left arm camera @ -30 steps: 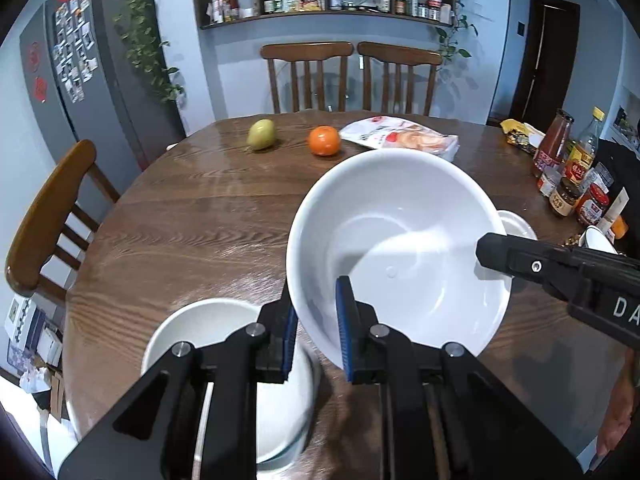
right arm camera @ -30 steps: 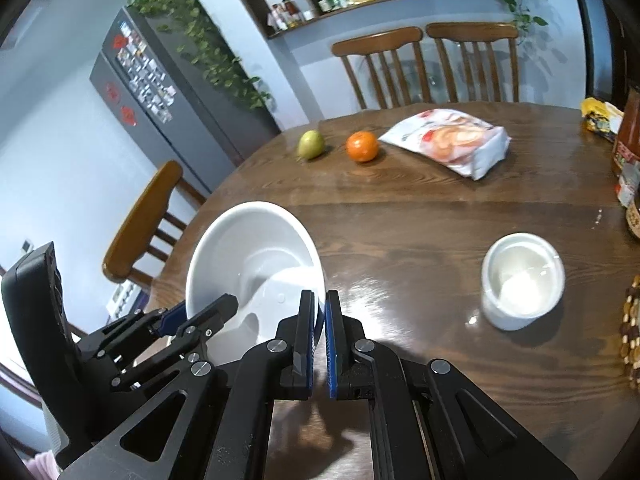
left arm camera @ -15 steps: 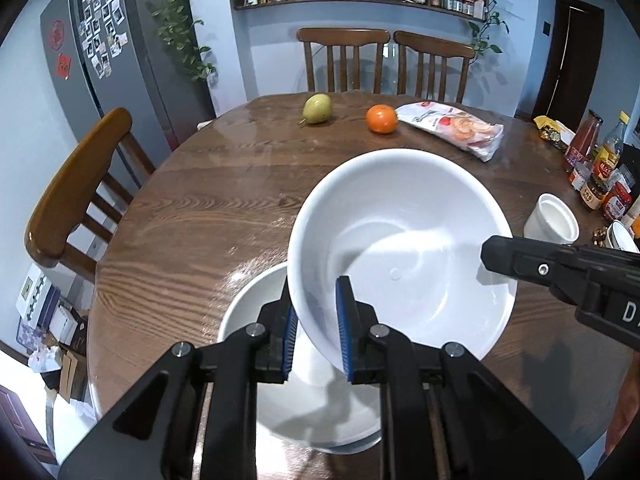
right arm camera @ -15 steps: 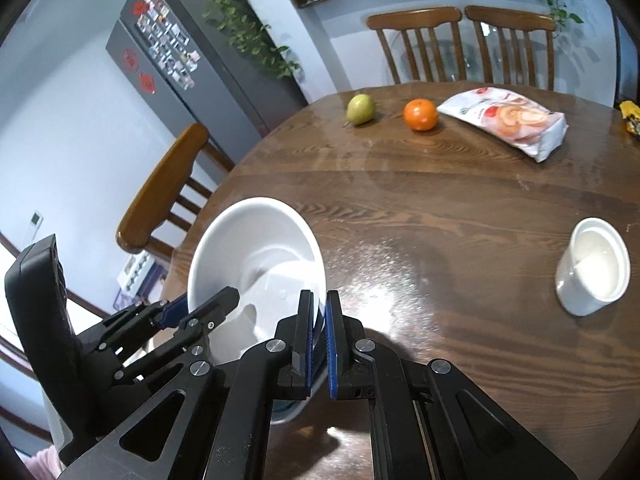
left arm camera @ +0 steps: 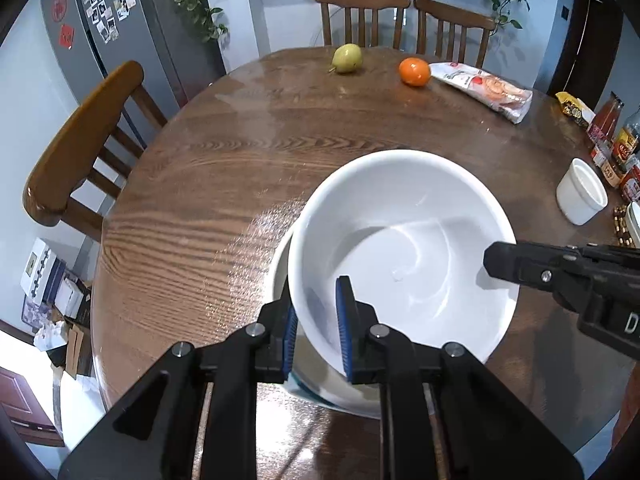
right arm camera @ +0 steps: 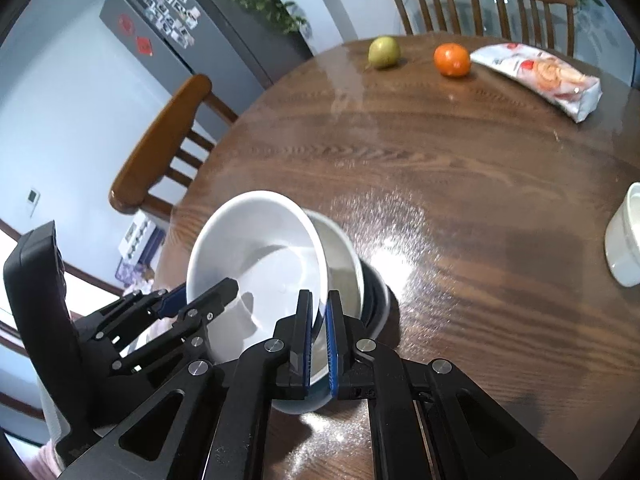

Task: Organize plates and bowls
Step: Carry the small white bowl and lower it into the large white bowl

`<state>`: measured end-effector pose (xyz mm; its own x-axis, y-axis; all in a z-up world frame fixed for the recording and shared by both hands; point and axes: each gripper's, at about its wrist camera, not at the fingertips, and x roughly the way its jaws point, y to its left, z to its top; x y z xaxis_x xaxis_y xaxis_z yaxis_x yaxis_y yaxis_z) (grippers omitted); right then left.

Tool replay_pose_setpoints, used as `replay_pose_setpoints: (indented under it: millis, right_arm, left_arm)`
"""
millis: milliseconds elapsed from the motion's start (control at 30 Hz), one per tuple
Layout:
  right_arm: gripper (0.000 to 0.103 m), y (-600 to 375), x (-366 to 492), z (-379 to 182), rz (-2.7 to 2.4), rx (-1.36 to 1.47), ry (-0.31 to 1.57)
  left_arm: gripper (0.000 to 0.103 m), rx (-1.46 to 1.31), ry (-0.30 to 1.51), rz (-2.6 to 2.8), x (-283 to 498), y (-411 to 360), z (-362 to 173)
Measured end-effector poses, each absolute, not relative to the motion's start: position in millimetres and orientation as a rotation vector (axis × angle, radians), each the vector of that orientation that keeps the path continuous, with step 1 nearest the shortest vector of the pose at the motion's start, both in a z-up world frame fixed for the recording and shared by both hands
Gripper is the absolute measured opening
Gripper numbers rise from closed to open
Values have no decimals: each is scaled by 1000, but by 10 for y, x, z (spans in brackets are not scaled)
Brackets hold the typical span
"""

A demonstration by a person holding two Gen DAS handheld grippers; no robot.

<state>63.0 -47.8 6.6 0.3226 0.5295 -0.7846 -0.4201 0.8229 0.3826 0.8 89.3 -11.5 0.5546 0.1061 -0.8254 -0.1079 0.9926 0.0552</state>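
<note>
Left wrist view: white bowl (left arm camera: 404, 248) tilted over a second bowl (left arm camera: 280, 264) on the desk (left arm camera: 240, 152), near edge. Left hand-held gripper (left arm camera: 316, 332) clamps its near rim; right hand-held gripper (right arm camera: 318, 336) pinches the opp. rim. Cup (left arm camera: 582, 192), pear (left arm camera: 347, 58), orange (left arm camera: 415, 71) farther off.

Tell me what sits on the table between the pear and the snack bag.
An orange lies between the pear and the snack bag, apart from both on the wooden table. Both wrist views show it.
</note>
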Motion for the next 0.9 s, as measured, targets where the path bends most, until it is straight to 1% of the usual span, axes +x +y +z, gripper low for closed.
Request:
replay_pose_setpoints:
  millis: [400,567,900]
  right_arm:
    - [8,-377,649,-46,600,51,1140]
    - [8,-359,629,-23,590,22,1124]
    - [9,-334,604,1,585,10,1114]
  left_arm:
    - [18,20,994,128,-3,935,-201]
    - [18,25,993,130,0,936,-203]
    - [24,30,977,132,-11,929,-175]
